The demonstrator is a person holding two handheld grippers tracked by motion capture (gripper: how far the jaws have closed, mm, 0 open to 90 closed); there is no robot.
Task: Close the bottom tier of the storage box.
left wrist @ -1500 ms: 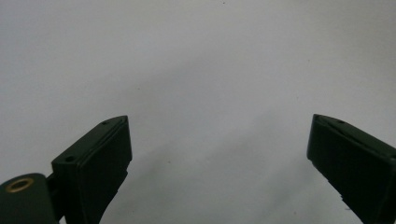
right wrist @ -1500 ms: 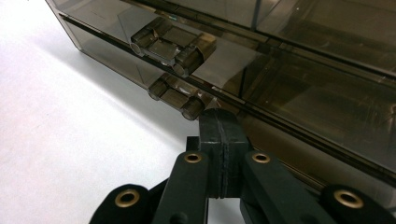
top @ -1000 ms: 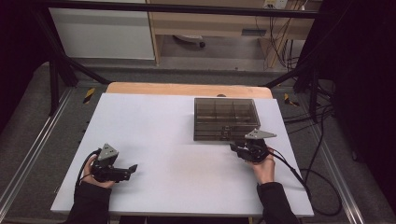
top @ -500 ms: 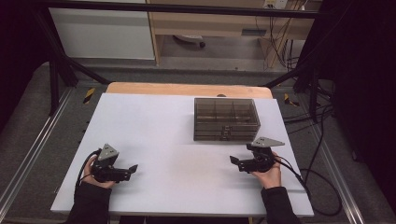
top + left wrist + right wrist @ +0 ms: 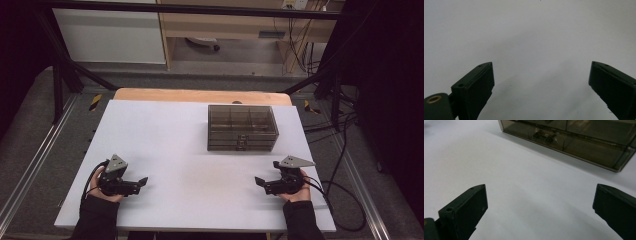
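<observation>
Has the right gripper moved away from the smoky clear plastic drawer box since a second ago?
Yes: the right gripper has drawn back from the drawer box toward the table's near edge, jaws just opened, empty.

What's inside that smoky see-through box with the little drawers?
Through the tinted top of the drawer box you can see dividers splitting it into compartments, and small handles on the drawer fronts. No contents are discernible; the dark plastic hides whether the drawers hold anything.

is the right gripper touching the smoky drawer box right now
Apart. In the high view, bare white table lies between the right gripper and the drawer box. The right gripper view shows its jaws wide open with nothing between them, the box farther off.
</observation>
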